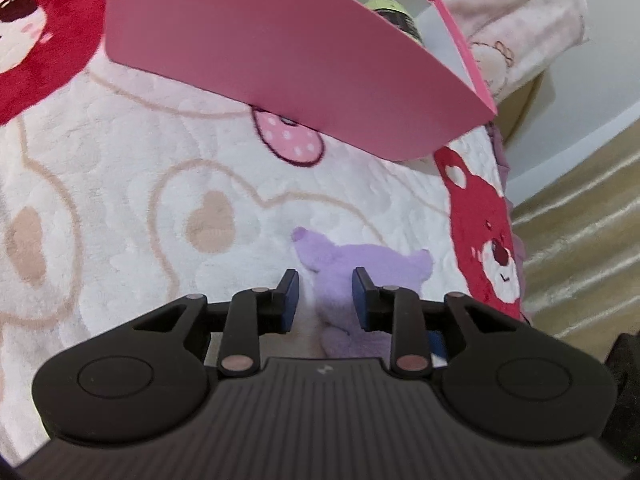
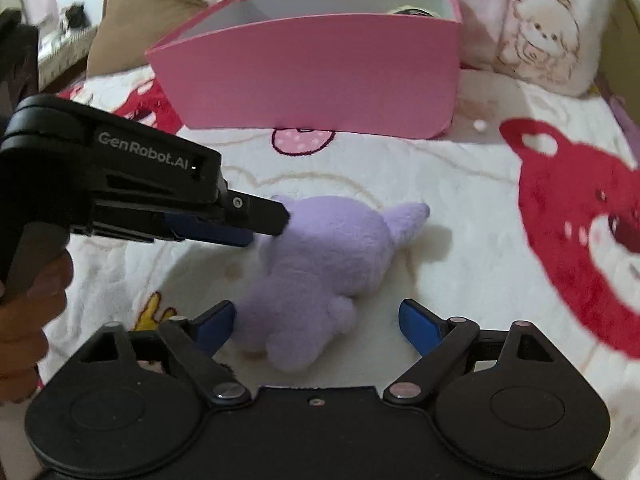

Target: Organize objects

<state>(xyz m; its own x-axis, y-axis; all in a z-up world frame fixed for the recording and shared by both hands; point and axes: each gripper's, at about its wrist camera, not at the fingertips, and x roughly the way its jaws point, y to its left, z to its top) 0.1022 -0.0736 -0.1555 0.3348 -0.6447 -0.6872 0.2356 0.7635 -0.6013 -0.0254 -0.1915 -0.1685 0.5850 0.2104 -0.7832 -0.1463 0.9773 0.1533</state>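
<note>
A purple plush toy (image 2: 320, 248) lies on the white blanket in front of a pink box (image 2: 320, 76). My left gripper (image 2: 268, 228) comes in from the left and is shut on the toy's head end. In the left wrist view the plush (image 1: 372, 264) fills the narrow gap between the left gripper (image 1: 326, 280) pads. My right gripper (image 2: 318, 316) stands open, straddling the toy's lower body; its right pad is clear of the plush. The pink box (image 1: 260, 48) is open-topped and holds a dark item with a green lid (image 1: 392, 12).
The blanket (image 2: 440, 184) carries red bear prints (image 2: 580, 220). A pale printed pillow (image 2: 540, 40) lies behind the box. The bed's edge and the floor (image 1: 580, 220) show at the right of the left wrist view. A hand (image 2: 24, 320) holds the left gripper's handle.
</note>
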